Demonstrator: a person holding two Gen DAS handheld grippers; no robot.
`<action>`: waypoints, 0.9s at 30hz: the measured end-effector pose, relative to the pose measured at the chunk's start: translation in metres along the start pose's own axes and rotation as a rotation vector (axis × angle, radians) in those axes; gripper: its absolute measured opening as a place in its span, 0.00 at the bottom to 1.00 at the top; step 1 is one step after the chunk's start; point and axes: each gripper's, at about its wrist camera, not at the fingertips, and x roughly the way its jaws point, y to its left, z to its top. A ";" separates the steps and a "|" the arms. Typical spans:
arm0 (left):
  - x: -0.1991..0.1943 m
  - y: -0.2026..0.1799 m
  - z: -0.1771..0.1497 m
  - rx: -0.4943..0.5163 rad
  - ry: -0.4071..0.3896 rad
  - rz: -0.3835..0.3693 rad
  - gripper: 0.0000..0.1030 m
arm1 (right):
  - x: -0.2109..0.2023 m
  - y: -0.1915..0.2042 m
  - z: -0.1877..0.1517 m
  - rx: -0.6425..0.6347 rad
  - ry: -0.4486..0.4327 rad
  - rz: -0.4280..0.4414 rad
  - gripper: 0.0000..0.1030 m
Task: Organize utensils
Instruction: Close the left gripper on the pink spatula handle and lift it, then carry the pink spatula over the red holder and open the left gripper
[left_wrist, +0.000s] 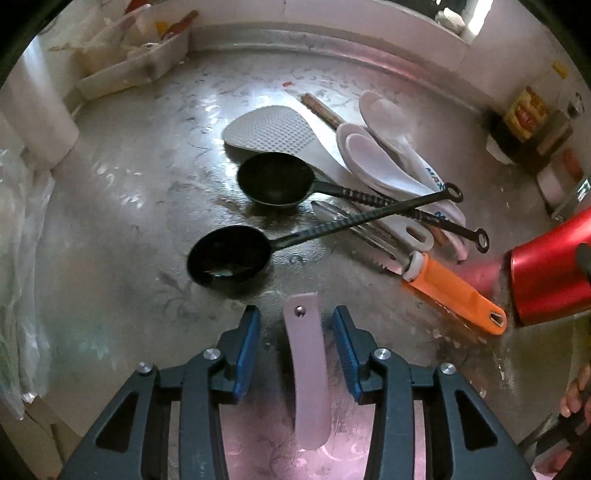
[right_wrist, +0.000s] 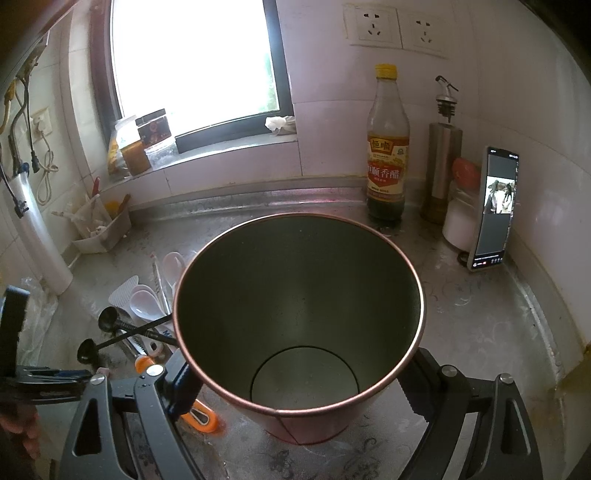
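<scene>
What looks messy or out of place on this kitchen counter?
The utensils lie in a crossed heap: two black metal ladles crisscross over white plastic spoons and an orange-handled knife. The tall red metal canister meant for them looks empty.

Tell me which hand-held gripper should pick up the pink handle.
Left. The left hand-held gripper already straddles the pink handle, blue pads open on either side and not touching it. The right hand-held gripper is busy, clamped on the red canister, which looks empty inside.

Steel counter (right_wrist: 480, 295) — tiled wall (right_wrist: 517, 92), bright window (right_wrist: 192, 59)
</scene>
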 end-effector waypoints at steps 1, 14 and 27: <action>0.001 -0.004 0.001 0.015 0.001 0.019 0.40 | 0.000 0.000 0.000 0.001 -0.001 0.001 0.88; 0.005 -0.027 -0.001 0.075 -0.036 0.040 0.21 | 0.000 -0.002 0.000 0.001 -0.002 0.005 0.88; -0.061 -0.016 -0.011 0.081 -0.229 -0.036 0.21 | 0.000 0.000 0.000 -0.003 -0.002 0.001 0.88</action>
